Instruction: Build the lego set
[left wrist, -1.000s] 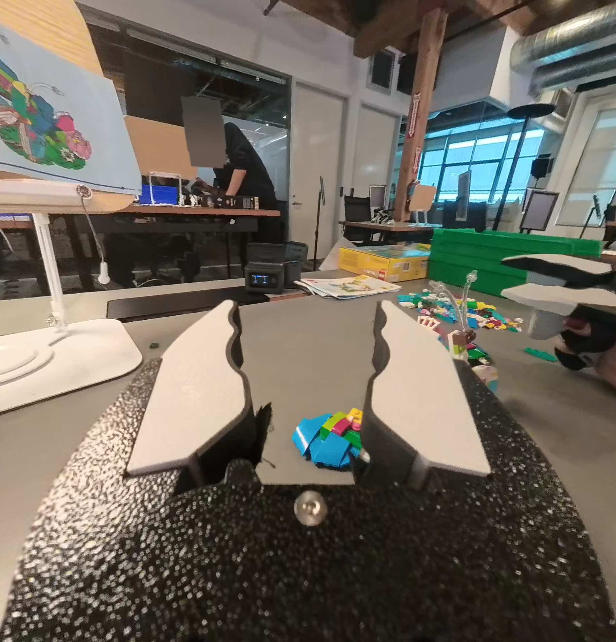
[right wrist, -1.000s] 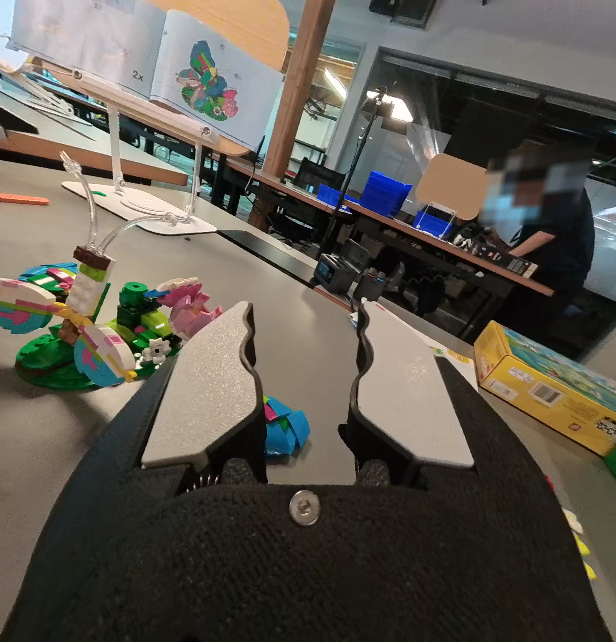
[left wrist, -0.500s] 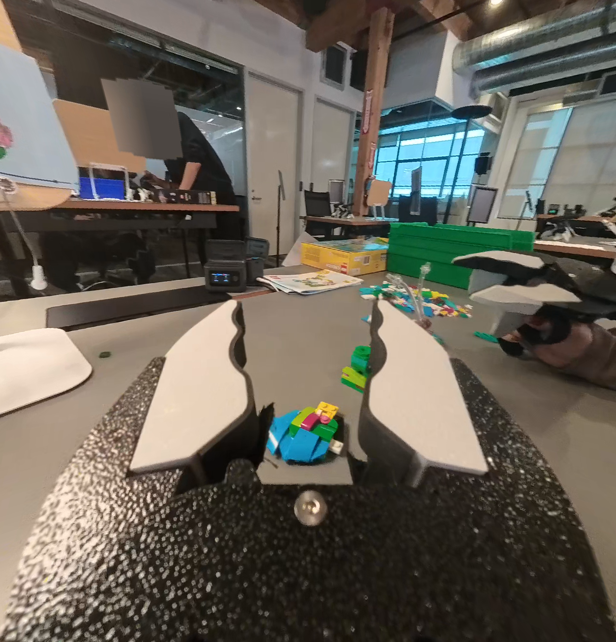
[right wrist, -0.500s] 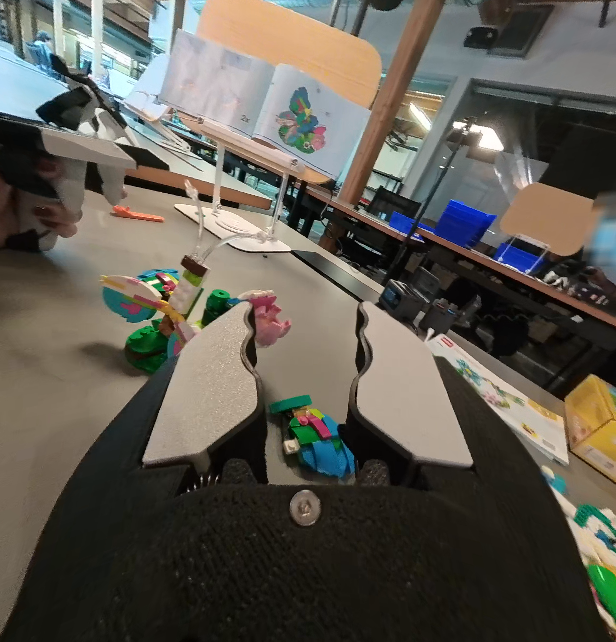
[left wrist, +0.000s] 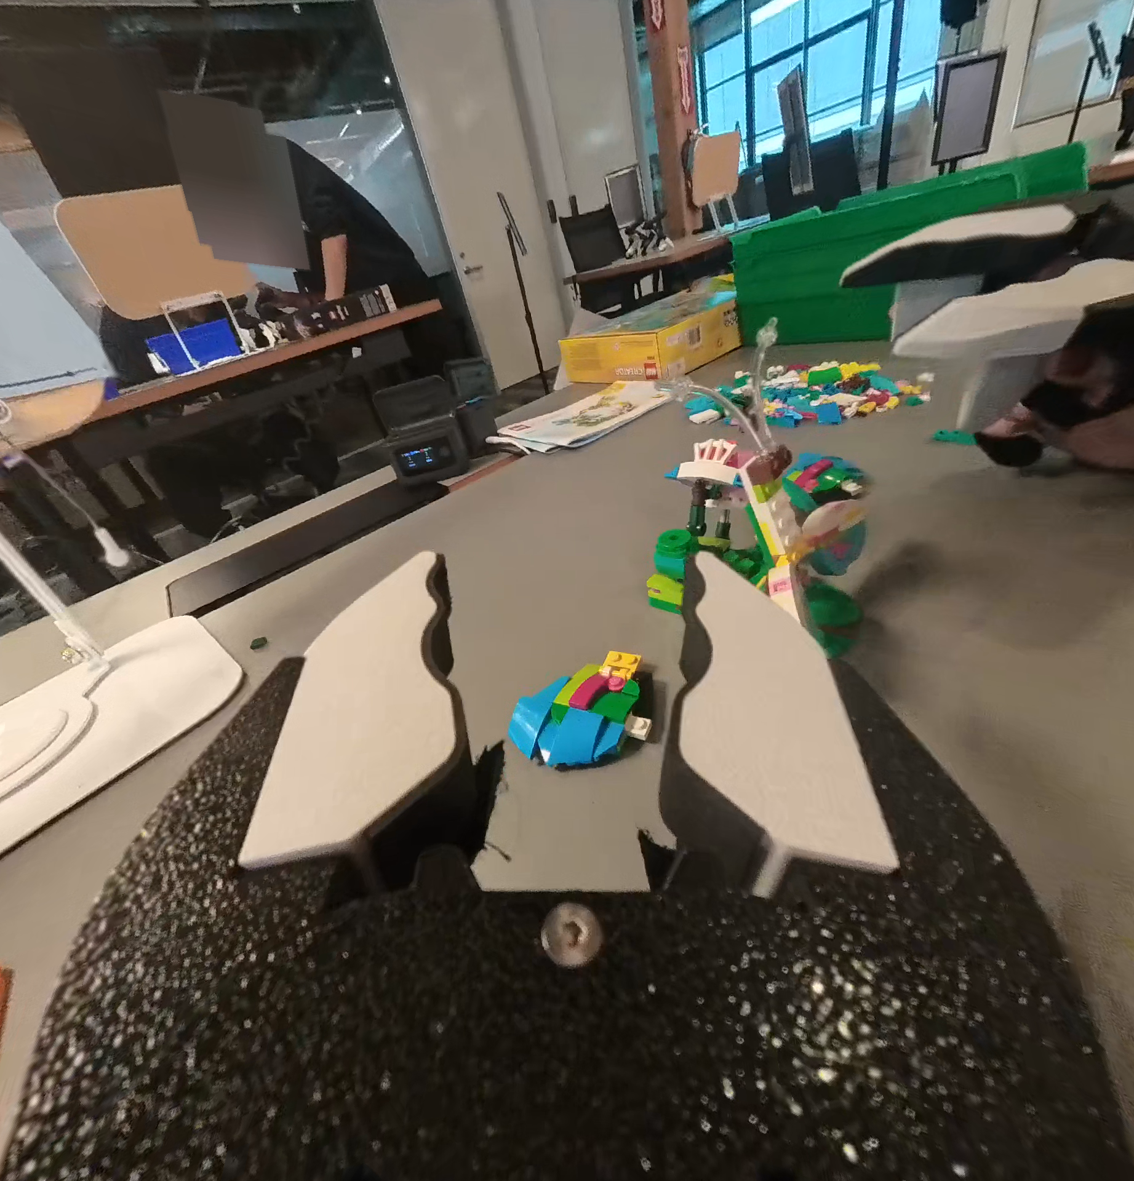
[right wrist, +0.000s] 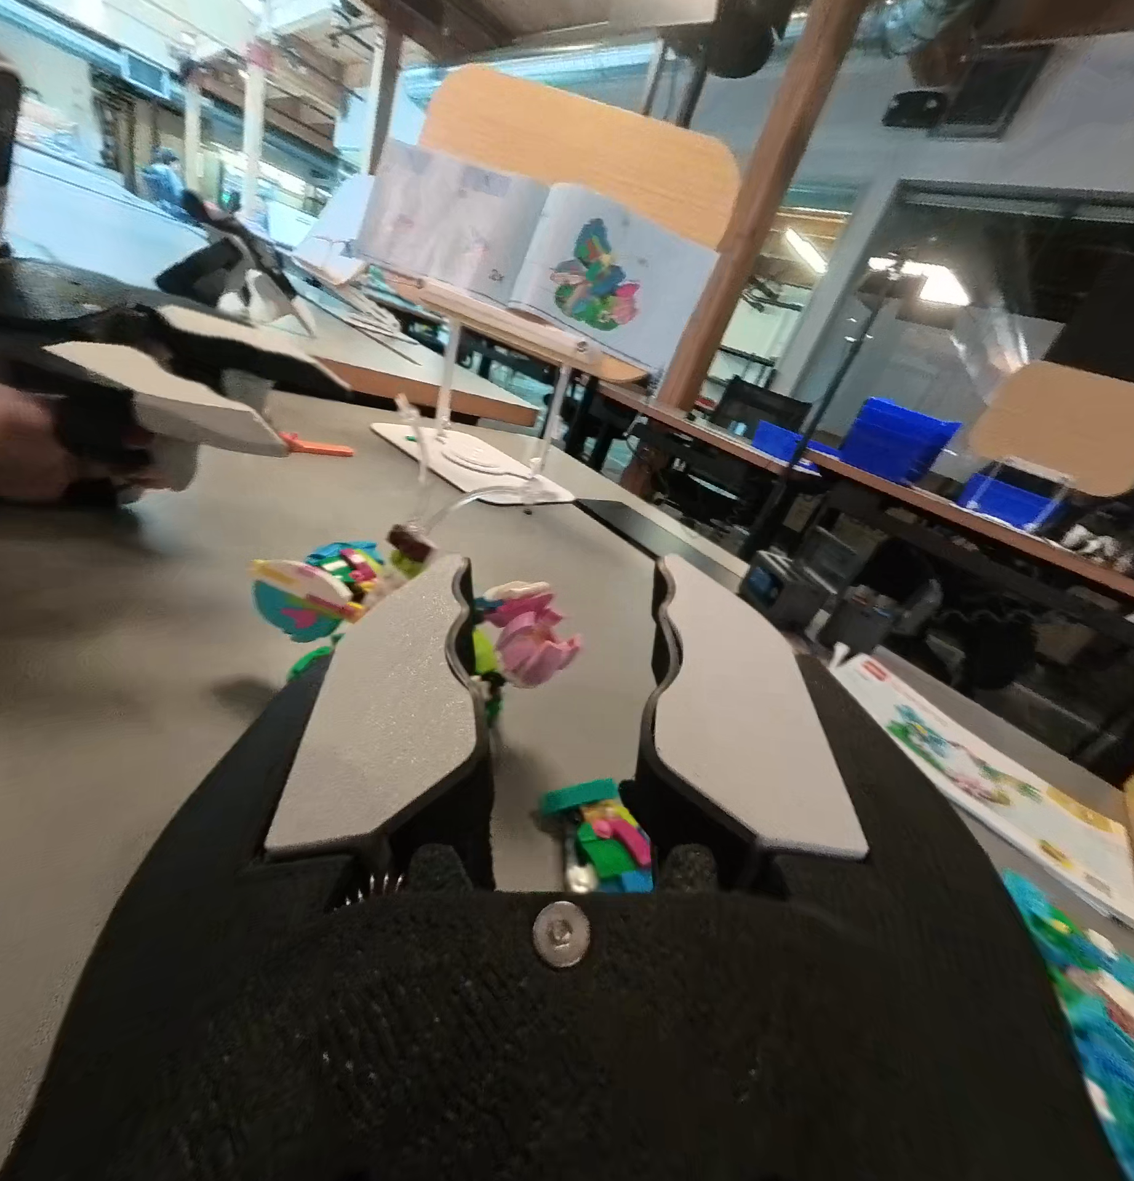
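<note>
A small blue, green and pink wing piece lies flat on the grey table, between the fingers of my open left gripper. It also shows low in the right wrist view, between the fingers of my open right gripper. Neither gripper touches it. The built butterfly and flower model stands just beyond, on a green base; in the right wrist view its pink flower shows between the fingers. The right gripper also shows at the right of the left wrist view, and the left gripper at the left of the right wrist view.
An open instruction book sits on a clear stand with a white base. A pile of loose bricks, a booklet, a yellow box and green bins lie farther off. An orange tool lies near the stand.
Both grippers have swung and moved, so the wing piece now lies between both pairs of fingers. The model has come into fuller view. Both grippers stay open.
</note>
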{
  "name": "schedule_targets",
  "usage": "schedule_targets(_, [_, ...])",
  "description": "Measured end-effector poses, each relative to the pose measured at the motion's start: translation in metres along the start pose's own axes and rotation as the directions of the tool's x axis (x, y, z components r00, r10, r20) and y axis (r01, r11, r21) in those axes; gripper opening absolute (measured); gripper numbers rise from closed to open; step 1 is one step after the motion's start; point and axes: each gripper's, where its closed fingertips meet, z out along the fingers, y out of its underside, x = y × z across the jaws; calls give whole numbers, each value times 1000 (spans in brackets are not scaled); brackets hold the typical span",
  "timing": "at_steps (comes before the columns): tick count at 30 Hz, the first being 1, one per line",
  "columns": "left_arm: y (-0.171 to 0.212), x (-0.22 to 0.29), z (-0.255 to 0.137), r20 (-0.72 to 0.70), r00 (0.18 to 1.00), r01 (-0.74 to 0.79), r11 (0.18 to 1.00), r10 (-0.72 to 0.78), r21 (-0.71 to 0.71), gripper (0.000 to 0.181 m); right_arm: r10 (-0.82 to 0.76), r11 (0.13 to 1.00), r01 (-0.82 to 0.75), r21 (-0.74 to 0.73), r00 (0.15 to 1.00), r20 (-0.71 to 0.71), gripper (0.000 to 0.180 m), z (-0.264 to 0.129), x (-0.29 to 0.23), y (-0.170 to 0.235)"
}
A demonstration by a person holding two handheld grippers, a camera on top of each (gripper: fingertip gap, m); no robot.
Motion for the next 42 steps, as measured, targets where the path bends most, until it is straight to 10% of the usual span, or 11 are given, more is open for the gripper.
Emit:
schedule_targets(9, [13,-14,4,-115,973,182,970,-201,-159,76,113,902,-18,-432,974,196,58,-16,19,48])
schedule_targets(17, [52,0,10,-274,909,173,882,-315,-439,86,213,644,100,-759,929,303,76,-25,12,104])
schedule_targets(28, [40,22,-4,-368,891,96,901,-267,-423,86,321,475,213,-854,861,393,53,-18,16,128])
schedule_targets(42, [31,26,2,-390,880,92,904,-270,-418,84,301,541,162,-825,879,371,62,70,44,143])
